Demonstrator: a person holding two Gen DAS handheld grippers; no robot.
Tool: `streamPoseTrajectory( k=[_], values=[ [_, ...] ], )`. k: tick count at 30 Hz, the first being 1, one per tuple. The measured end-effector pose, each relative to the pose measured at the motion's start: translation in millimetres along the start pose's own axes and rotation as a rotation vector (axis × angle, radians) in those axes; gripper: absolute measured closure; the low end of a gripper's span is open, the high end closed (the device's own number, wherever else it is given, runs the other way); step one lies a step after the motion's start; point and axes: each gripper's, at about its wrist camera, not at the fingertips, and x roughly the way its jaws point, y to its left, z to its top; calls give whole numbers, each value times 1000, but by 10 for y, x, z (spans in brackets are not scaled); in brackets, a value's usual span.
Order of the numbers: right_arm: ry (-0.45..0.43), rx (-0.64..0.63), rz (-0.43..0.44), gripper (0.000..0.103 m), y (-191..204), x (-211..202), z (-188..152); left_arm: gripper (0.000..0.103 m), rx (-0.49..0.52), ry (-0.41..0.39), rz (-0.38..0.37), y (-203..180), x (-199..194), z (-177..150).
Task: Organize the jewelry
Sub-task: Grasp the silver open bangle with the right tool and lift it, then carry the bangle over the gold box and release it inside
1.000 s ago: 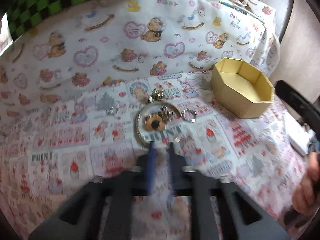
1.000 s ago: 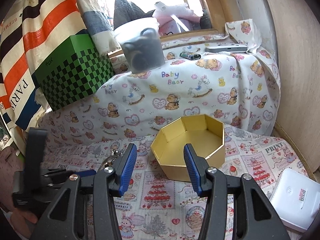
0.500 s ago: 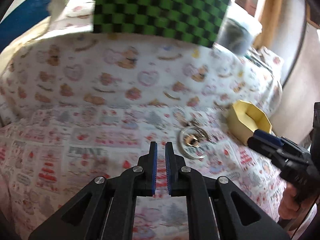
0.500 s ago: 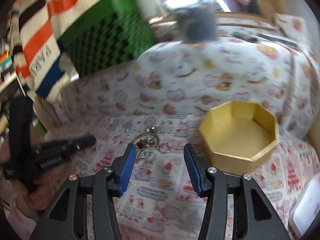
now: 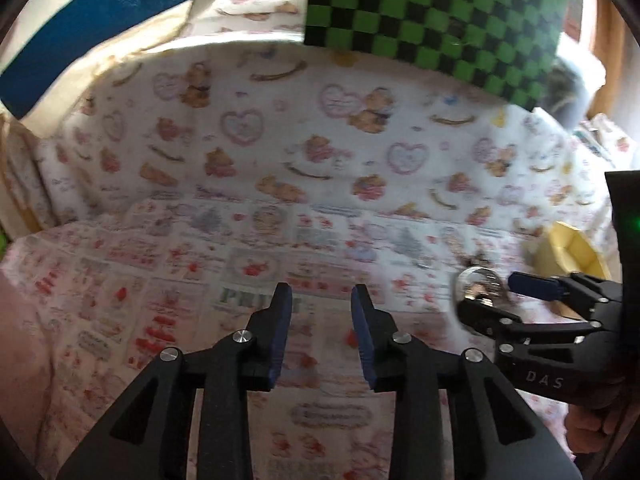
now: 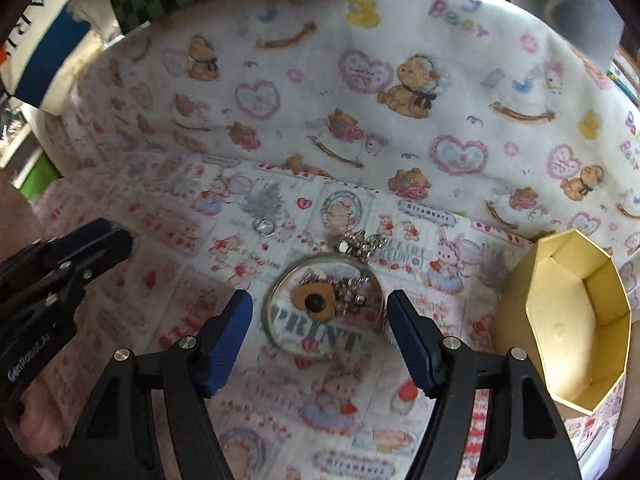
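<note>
left gripper (image 5: 320, 312) fingers apart over printed cloth (image 5: 240, 264) | right gripper (image 5: 516, 292) beside silver bangle (image 5: 476, 280)

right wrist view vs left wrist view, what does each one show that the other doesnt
Only the right wrist view shows the small clear bead on the printed cloth and the brown heart charm inside the silver ring.

Only the left wrist view shows the open left gripper from behind, over bare cloth.

Both show the silver ring, the yellow octagonal box, the green checkered box and the open right gripper.
</note>
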Motion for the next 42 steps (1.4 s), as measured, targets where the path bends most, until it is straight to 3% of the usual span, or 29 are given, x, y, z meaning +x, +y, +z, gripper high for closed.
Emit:
streamPoseTrajectory(
  k=[5,10,19,22,28,30,32,35,39,42],
  values=[
    [-32,-24,-31,35,45,66,-16,62,-45,12,-55,80,-5,-5],
    [-67,-32,-29,36,74,-45,-196,61,-28,-6,-22,39,-53,-27],
    [-205,45,127,36,-129,-666,-590,60,-39,16,-56,22,-49,-41],
    [-251,114,184,36,-329,-776,-682,60,-23,2,-37,-18,-57,-56],
    [-352,163,149,36,-603,-1015,-651,56,112,-78,-97,-255,-203,-62],
    [-371,183,159,36,-712,-1089,-646,55,146,-94,-70,-379,-236,-16],
    [-385,195,162,36,-773,-1161,-655,55,158,-65,-42,-505,-183,89],
    [-397,207,157,36,-889,-1203,-682,55,166,37,-85,-657,24,252],
    [-415,230,162,36,-999,-1289,-727,68,183,178,-95,-842,412,354],
    [-442,244,142,36,-1094,-1366,-744,73,204,193,-37,-942,599,363]
  ],
)
